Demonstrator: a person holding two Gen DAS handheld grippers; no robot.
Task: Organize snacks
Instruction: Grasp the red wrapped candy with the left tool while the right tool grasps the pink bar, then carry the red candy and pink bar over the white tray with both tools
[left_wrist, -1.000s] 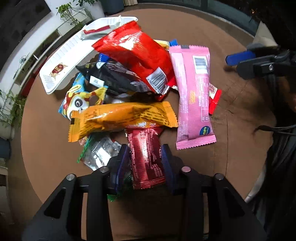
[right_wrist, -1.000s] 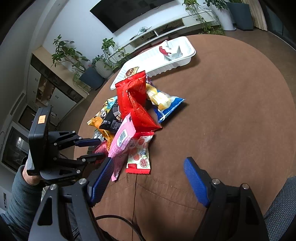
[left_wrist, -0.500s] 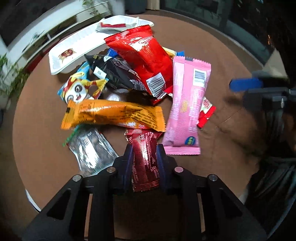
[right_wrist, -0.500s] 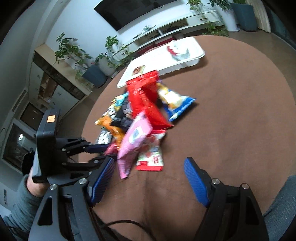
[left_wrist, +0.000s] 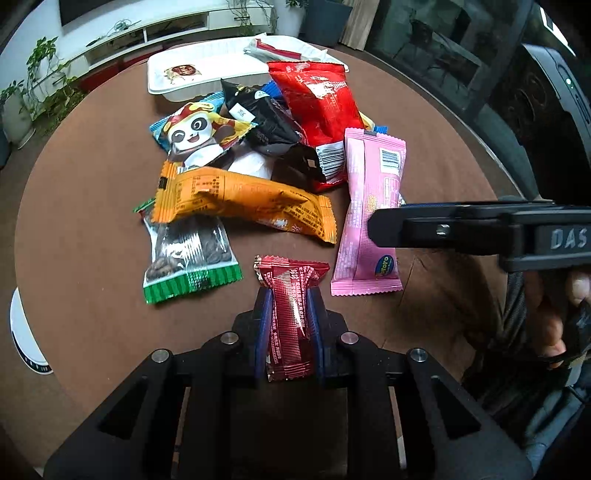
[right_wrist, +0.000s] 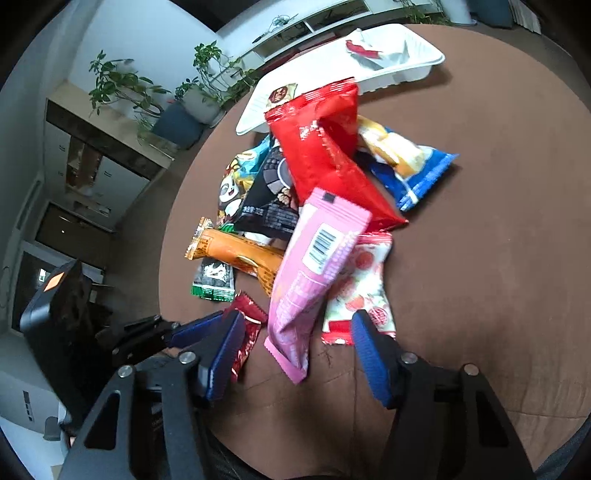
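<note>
The left gripper (left_wrist: 289, 325) has just closed on the dark red packet (left_wrist: 290, 314) at the near edge of the pile, so it can now go to the white tray (left_wrist: 207, 74) at the far side, while the right gripper (right_wrist: 295, 354), its jaws narrowing but still open, straddles the pink packet (right_wrist: 310, 273).

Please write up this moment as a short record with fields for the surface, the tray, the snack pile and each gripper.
surface: round brown table
tray: white tray at the far edge, two small packets inside
pile: loose snacks mid-table, with the red bag on top
left gripper: has just been closing; fingers shut on the dark red packet, apart from the pile
right gripper: has just been closing, jaws apart; the near end of the pink packet lies between the fingers, not gripped
</note>
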